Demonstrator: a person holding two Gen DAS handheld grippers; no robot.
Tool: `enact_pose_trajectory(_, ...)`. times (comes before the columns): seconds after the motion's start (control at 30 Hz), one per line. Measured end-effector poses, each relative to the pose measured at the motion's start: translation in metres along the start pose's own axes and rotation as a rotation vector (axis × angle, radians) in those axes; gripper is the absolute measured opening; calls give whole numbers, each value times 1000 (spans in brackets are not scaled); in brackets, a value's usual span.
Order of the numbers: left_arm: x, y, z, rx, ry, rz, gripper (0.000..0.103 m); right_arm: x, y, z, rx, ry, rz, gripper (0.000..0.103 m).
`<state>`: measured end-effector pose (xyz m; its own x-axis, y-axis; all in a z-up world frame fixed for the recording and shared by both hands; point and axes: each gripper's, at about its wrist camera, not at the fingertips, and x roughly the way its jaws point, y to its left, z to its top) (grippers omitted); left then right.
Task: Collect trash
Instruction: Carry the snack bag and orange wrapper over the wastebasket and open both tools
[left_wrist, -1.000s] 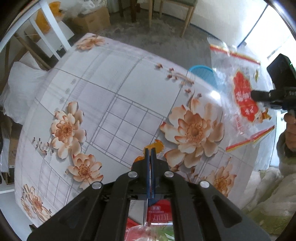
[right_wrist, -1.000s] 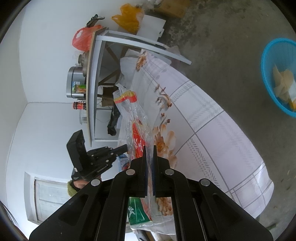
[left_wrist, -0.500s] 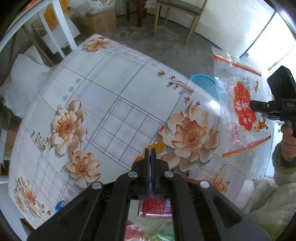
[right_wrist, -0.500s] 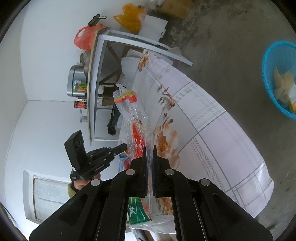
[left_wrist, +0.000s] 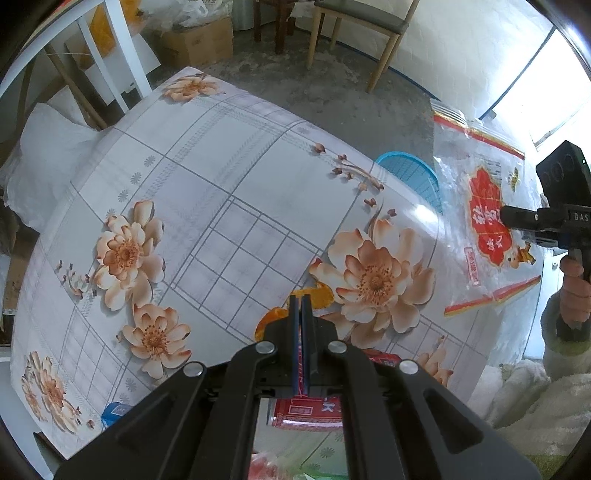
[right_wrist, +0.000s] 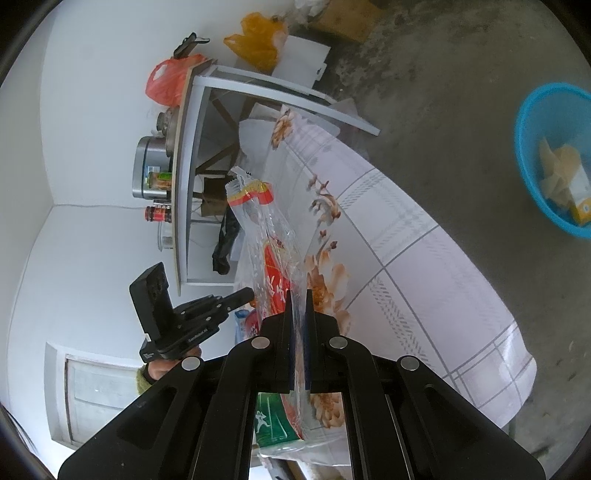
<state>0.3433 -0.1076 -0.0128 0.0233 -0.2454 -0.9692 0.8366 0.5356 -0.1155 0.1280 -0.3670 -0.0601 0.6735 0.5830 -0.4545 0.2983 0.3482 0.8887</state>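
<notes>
Holding clear bag (right_wrist: 275, 258) pinched in right gripper (right_wrist: 299, 295), long axis toward upper left; blue basket (right_wrist: 554, 155) far right on floor. Left gripper (left_wrist: 300, 301) pressed together, apparently empty.

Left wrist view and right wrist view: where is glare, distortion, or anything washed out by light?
Left wrist view: window at upper right is blown out white; glare spot on the glossy floral tablecloth; table edges bow. Right wrist view: even light, scene tilted sideways, round blue plastic basket stretched.
</notes>
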Motion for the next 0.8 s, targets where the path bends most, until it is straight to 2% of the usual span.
enact_pose_trajectory(0.3,-18,-12,15,-8,-58,-25,0,-31,0,3,-6,-70,15,2)
enact_pose_trajectory(0.5,-21,-35,32,-3,-84,-55,0,-75,-15,7,14,-173,-2,2)
enact_pose_trajectory(0.67,-14,-73,58,8,-112,-124,0,-123,-43,9,49,-297,-95,2)
enact_pose_trajectory(0.8,6,-111,83,10,-98,-177,0,-150,-69,8,79,-378,-195,2)
